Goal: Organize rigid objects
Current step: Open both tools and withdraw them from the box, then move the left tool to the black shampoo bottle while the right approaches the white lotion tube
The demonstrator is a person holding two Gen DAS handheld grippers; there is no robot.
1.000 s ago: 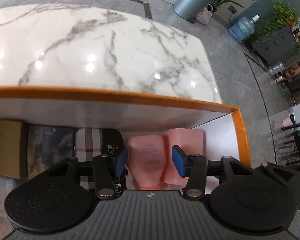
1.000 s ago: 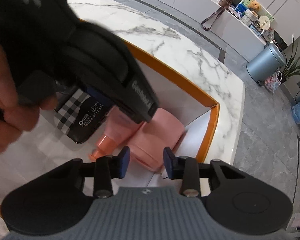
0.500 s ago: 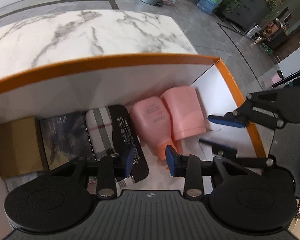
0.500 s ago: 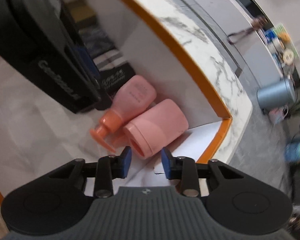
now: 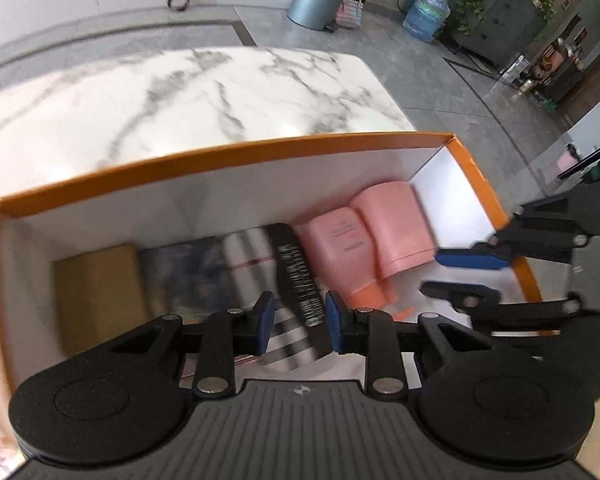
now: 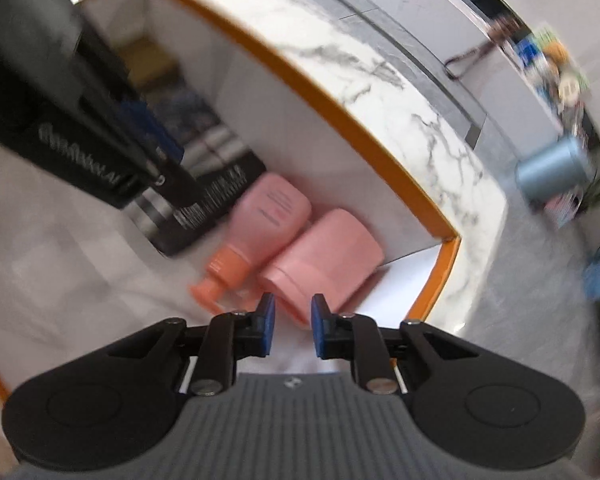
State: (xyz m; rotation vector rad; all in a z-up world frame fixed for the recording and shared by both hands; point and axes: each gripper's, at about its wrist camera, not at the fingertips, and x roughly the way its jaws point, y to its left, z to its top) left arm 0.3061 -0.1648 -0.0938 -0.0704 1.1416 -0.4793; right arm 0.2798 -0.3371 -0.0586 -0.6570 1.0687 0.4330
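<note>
An orange-edged box sits on a marble worktop. Inside lie a tan box, a dark packet, a plaid pouch, a pink pump bottle and a pink cylinder, side by side. The left tongs have just been closing and stand pressed near together over the pouch. The right tongs, also closing, hold nothing.

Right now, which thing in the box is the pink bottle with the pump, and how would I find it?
Look in the white box with the orange rim on the marble table. Items lie in a row along its far wall; toward the right end are two pink things side by side. The pump bottle is the left one, beside the plaid pouch. Only it has an orange pump; the plain pink container has none.
</note>
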